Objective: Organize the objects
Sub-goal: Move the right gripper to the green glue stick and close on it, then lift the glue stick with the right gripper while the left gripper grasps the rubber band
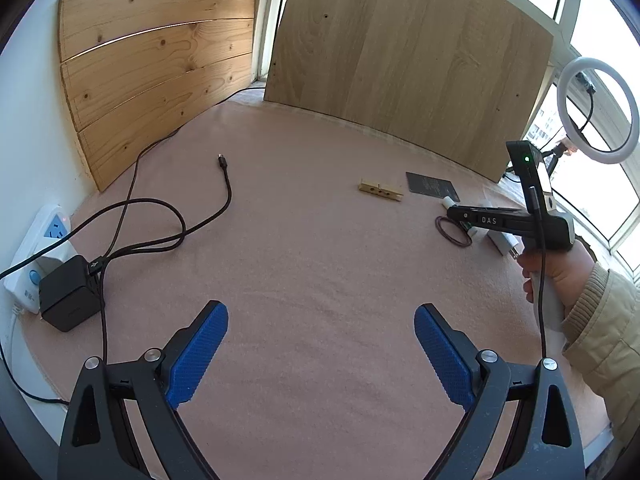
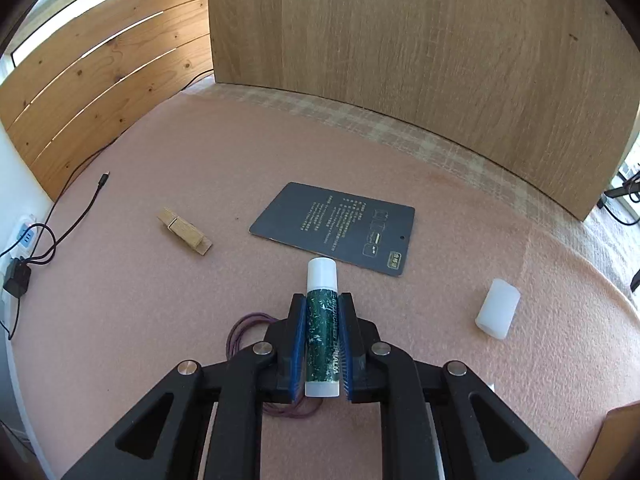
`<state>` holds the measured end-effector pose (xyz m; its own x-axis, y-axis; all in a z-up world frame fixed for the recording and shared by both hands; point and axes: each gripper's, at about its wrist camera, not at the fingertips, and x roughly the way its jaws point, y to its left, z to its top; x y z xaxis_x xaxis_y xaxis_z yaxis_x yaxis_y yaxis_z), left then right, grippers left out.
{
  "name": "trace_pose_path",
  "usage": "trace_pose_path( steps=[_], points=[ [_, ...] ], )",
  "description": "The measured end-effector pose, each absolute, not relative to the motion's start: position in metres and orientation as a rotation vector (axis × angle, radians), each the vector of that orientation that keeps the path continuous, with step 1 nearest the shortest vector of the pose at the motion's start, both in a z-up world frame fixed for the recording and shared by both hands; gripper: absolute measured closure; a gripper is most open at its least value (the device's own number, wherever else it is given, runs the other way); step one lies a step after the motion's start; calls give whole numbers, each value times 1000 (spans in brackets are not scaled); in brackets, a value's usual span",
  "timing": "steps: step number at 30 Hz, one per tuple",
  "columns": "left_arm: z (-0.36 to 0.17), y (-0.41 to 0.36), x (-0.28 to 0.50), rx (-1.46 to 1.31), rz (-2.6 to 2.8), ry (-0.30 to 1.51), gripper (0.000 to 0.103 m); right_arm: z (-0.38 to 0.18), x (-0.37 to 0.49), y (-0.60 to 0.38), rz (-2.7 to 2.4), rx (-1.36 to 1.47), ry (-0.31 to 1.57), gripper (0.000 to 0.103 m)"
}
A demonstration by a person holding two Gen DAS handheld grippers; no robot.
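Observation:
My right gripper (image 2: 322, 299) is shut on a lip balm tube (image 2: 322, 332), dark green with white ends, low over the pink cloth (image 2: 400, 168). Both blue pads press its sides. A purple elastic band (image 2: 240, 328) lies partly hidden under the left finger. Ahead are a dark printed card (image 2: 334, 228) and a wooden clothespin (image 2: 185, 232) to its left. A white cap (image 2: 498, 314) lies to the right. My left gripper (image 1: 321, 310) is open over bare cloth with nothing between its fingers. From there the clothespin (image 1: 381, 191) and card (image 1: 432, 185) sit far right.
A black cable (image 1: 224, 184) loops across the left of the cloth to a black charger (image 1: 68, 294) on a white power strip (image 1: 36, 256). Wooden boards (image 1: 400, 60) stand along the back and left. A ring light (image 1: 598, 110) stands at the right by the window.

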<state>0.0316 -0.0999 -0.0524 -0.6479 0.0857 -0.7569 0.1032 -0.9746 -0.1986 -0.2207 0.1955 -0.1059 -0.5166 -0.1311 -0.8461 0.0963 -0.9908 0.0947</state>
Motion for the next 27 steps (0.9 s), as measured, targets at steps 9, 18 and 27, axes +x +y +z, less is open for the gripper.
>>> trace_pose_path(
  steps=[9, 18, 27],
  points=[
    [-59, -134, 35, 1257, -2857, 517, 7, -102, -178, 154, -2554, 1568, -96, 89],
    [-73, -165, 28, 1325, -2909, 498, 5, -98, -150, 100, -2540, 1628, -171, 89],
    [-79, -175, 27, 1331, -2874, 464, 4, -66, -135, 83, -2634, 1503, -157, 89]
  ],
)
